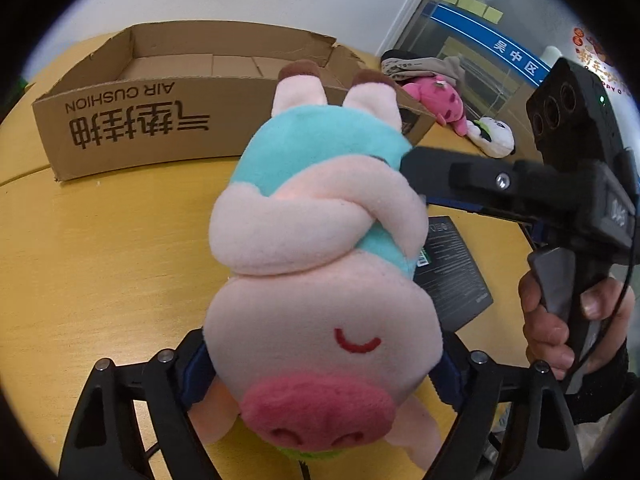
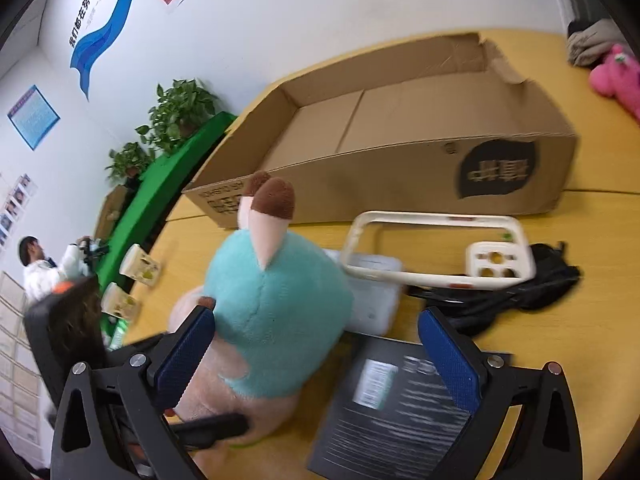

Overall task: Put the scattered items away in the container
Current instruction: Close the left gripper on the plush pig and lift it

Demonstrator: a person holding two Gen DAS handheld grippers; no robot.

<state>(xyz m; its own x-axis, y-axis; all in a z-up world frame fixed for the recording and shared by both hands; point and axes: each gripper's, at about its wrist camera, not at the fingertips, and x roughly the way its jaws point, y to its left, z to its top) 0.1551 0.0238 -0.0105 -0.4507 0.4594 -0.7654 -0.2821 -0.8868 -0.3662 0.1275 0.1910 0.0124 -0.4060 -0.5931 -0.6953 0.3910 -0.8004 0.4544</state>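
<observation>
Your left tool [image 1: 320,376] has the pig [image 1: 316,264] by the head, its pads on either side and seemingly pressing the plush, so count it as gripped. Your right tool [image 2: 316,356] stands open around the pig's body, one pad against the teal back, the other well clear. The step in hand looks like lifting the pig off the surface [image 1: 100,260] to carry it to the box [image 1: 168,104], which sits ahead of the left tool, open and empty. The next move calls for one firm hold before you lift, then a rise over the box's near wall. Beneath the right tool lies a black packet [image 2: 400,412]; ahead of it a white frame [image 2: 436,248] and a black bundle [image 2: 532,292]. Beyond the box's far corner lie a pink toy [image 1: 436,100] and a white toy [image 1: 494,136].
</observation>
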